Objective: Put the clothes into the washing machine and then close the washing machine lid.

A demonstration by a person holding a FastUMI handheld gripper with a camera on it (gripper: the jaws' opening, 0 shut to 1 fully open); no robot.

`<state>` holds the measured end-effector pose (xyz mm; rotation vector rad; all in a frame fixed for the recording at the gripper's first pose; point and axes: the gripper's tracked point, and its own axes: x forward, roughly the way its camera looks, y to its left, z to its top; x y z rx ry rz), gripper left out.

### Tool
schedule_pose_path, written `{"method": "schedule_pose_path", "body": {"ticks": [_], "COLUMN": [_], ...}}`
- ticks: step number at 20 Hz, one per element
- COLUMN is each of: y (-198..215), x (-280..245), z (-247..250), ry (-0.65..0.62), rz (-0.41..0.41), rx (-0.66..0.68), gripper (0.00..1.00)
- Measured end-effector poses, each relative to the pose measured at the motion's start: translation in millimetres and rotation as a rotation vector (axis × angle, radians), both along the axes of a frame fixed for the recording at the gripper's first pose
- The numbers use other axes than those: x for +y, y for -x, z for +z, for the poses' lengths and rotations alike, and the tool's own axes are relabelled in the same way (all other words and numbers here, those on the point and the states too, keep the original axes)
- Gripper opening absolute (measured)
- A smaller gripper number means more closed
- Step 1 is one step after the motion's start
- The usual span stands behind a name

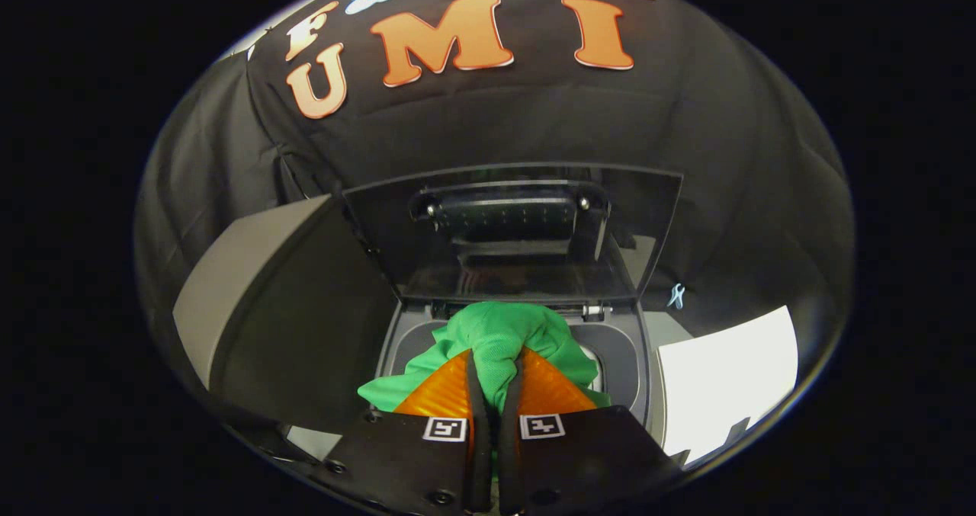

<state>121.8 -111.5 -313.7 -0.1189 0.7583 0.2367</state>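
My gripper point(494, 363) is shut on a green cloth point(499, 333), which bunches up between the two fingers and spills out ahead of them and to both sides. The cloth hangs over the open top of the grey washing machine point(633, 363). Behind it the machine's dark see-through lid point(511, 234) stands raised, tilted back toward the booth wall, with a black handle block on its inner face. The drum opening is mostly hidden by the cloth.
A grey slanted panel point(236, 287) stands to the left of the machine. A bright white surface point(724, 379) lies to the right of it. Black cloth wall closes the space behind the lid.
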Motion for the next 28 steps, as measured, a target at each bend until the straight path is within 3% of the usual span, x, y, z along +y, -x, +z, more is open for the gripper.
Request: {"method": "schedule_pose_path", "body": {"ticks": [11,17,21,24,28], "y": [-30.7,-34.0,-40.8,-36.8,-36.3], "x": [-6.0,-6.3,-9.8,-13.8,-12.3], "z": [-132.8,-198.4,-229.4,-248.2,-253.9], "ry": [0.111,0.128,0.151,0.175,0.182], "rz": [0.011,-0.074,-0.093,-0.116,-0.125], "rx": [0.077,0.158,0.213,0.313,0.348], "gripper": [0.12,0.12,0.12,0.16,0.22]}}
